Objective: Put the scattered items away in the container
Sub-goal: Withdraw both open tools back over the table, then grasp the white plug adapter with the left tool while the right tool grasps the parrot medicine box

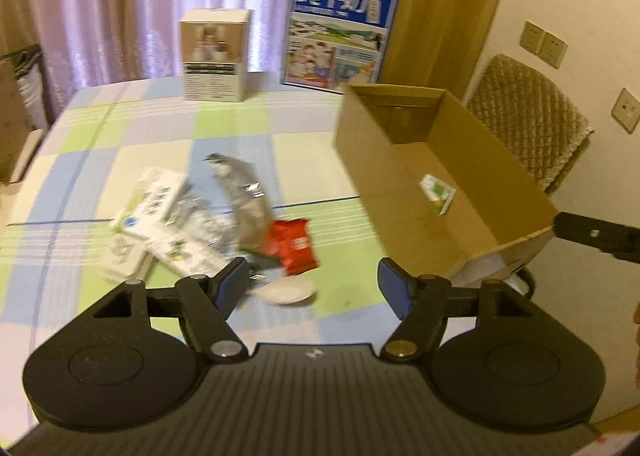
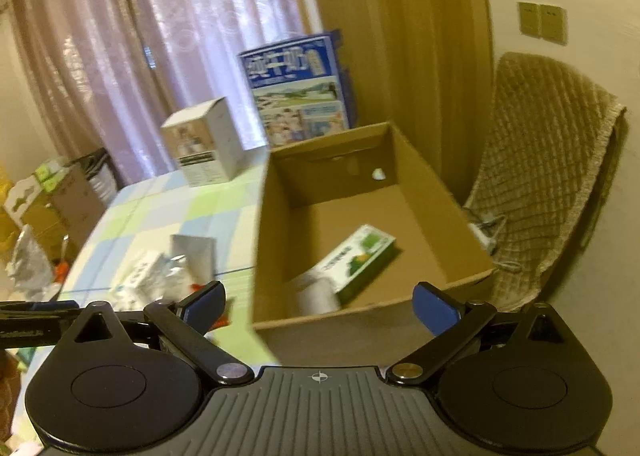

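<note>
One carton boxed, the pile still waiting on the table

Both our left gripper [image 1: 312,284] and right gripper [image 2: 318,306] stand wide open, holding nothing. The green carton [image 2: 352,264] lies in the cardboard box [image 1: 360,160] at the table's right edge; the red packet [image 1: 294,244] and foil bag [image 1: 240,192] sit mid-table. We risk nudging the light box off the edge.

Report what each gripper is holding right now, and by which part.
Nothing is held. The left gripper is open above the table's scattered packets; the right gripper is open, empty, before the cardboard box.
</note>
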A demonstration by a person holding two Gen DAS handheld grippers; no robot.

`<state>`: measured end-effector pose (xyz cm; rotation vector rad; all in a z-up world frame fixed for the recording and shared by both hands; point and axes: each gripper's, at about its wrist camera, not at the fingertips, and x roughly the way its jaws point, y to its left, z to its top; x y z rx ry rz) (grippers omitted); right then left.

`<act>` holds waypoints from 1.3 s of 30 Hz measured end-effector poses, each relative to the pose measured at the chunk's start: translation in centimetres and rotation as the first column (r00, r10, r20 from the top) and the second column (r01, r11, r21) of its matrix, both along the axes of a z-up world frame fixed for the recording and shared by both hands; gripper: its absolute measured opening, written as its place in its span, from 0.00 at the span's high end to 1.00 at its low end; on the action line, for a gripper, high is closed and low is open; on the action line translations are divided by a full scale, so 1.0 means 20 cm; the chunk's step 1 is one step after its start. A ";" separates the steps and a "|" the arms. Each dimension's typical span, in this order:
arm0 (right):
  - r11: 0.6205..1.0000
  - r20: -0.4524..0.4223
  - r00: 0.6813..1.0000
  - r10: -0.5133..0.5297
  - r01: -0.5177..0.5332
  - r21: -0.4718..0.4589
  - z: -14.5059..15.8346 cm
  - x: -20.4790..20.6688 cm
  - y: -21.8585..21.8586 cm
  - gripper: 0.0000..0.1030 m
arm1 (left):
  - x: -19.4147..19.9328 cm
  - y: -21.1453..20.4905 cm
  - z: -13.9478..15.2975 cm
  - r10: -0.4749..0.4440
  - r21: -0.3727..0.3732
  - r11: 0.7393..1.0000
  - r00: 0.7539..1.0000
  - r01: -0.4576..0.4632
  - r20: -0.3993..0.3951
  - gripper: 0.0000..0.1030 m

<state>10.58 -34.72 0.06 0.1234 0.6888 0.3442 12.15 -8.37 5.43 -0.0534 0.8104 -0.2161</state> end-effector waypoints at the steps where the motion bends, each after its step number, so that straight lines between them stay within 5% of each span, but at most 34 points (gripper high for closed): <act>1: 1.000 0.002 1.000 0.011 -0.011 0.001 0.00 -0.02 0.03 0.04 | -0.03 0.04 0.00 0.012 0.004 1.000 1.000 -0.012 -0.001 0.35; 18: 0.985 -0.070 0.984 0.166 -0.168 -0.030 -0.16 -0.26 0.34 0.02 | -0.37 0.54 -0.10 0.202 0.033 0.979 0.978 -0.201 -0.044 0.22; 39: 0.919 -0.076 0.932 0.353 -0.361 -0.159 -0.29 -0.14 0.77 0.02 | -0.25 0.77 -0.25 0.172 0.114 0.980 0.983 -0.164 -0.070 0.10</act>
